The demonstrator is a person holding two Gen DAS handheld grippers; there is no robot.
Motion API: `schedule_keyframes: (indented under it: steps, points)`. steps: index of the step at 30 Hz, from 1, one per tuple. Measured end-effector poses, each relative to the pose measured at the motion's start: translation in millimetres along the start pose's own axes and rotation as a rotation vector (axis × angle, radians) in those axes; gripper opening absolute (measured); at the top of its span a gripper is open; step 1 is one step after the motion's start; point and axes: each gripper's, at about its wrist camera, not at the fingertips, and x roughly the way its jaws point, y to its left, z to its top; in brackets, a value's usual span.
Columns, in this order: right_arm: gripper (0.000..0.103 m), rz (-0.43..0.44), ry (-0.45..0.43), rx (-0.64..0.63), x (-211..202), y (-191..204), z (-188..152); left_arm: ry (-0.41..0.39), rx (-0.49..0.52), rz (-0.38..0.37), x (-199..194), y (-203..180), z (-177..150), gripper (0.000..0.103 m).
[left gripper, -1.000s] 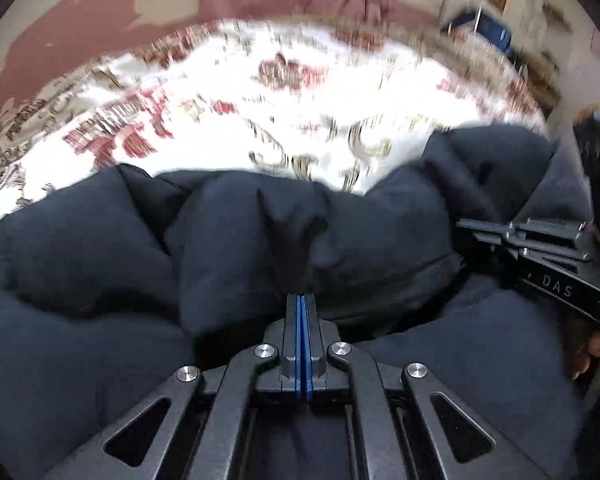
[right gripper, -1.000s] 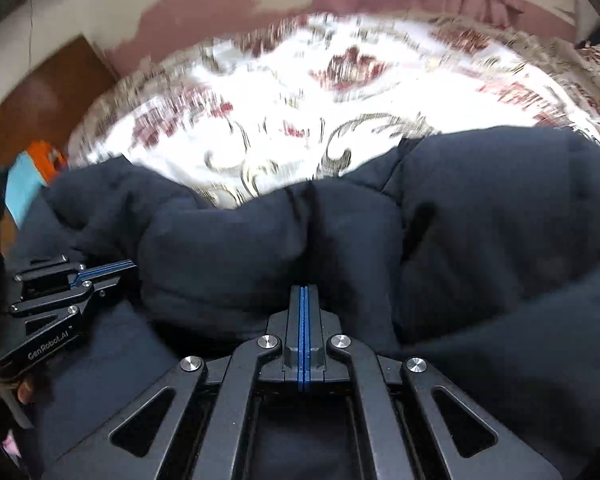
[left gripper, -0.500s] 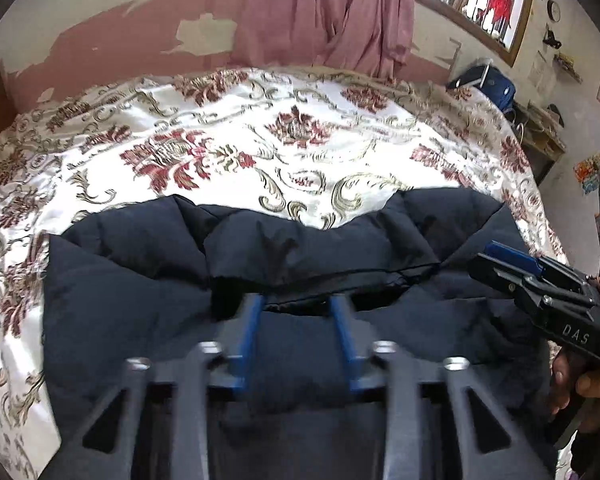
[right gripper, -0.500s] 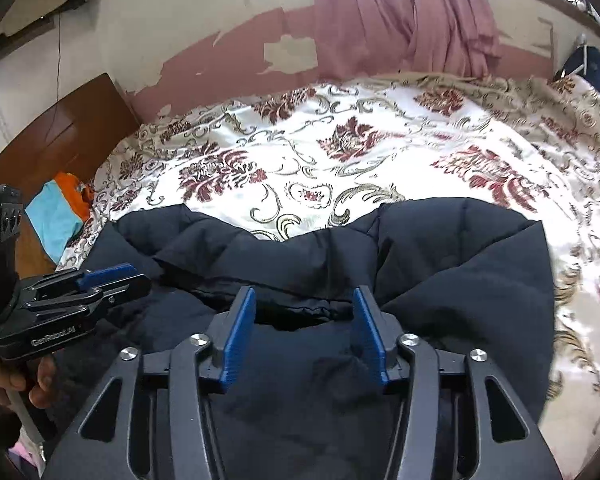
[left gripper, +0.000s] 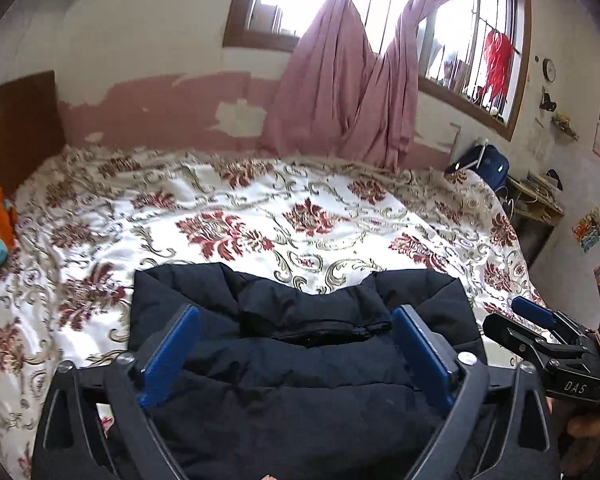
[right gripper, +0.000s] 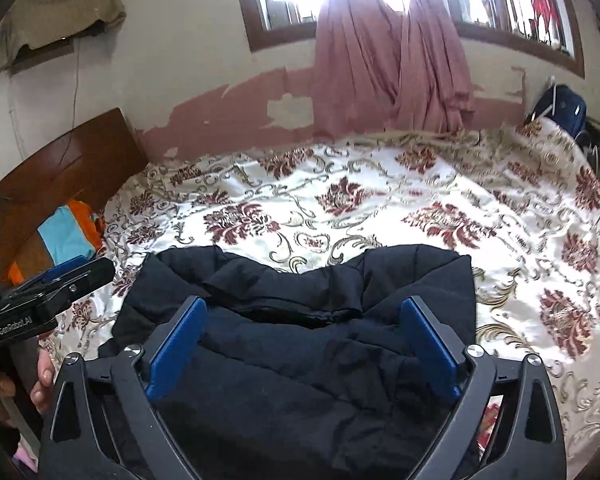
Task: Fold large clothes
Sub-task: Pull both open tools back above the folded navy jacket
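Observation:
A dark navy padded jacket (left gripper: 308,364) (right gripper: 300,360) lies folded on the flower-patterned bed cover (left gripper: 300,216) (right gripper: 380,208), close in front of both cameras. My left gripper (left gripper: 295,312) hovers above the jacket, its jaws opening wide, with no fabric pinched between the blue pads (left gripper: 168,352). My right gripper (right gripper: 304,302) hangs the same way above the jacket, jaws opening and holding nothing. Each gripper also appears in the other's view: the right gripper (left gripper: 540,336) at the right edge, the left gripper (right gripper: 56,284) at the left edge, each in a hand.
A wooden headboard (right gripper: 60,168) stands at the left, with an orange and teal cloth (right gripper: 68,236) beside it. Pink curtains (left gripper: 348,92) hang under the window behind the bed. A blue bag (left gripper: 484,160) and a cluttered desk (left gripper: 536,196) sit at the far right.
Both grippers were shut on folds of the jacket; they have let go, opened wide, and risen back from it. The jacket now lies flat and folded on the bed.

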Motion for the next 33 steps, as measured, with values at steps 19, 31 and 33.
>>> schedule_keyframes:
  steps: [19,31,33]
  points:
    - [0.099,-0.058,-0.126,-0.009,-131.6,16.2,-57.1,-0.188,0.035,0.107,-136.2,-14.8,-66.4,0.101]
    - [0.099,-0.079,-0.217,-0.082,-205.9,33.6,-112.8,-0.194,0.065,0.136,-192.8,-24.3,-118.7,0.101]
    - [0.099,-0.076,-0.226,-0.086,-216.3,35.9,-122.5,-0.191,0.076,0.142,-201.2,-24.8,-127.6,0.101]
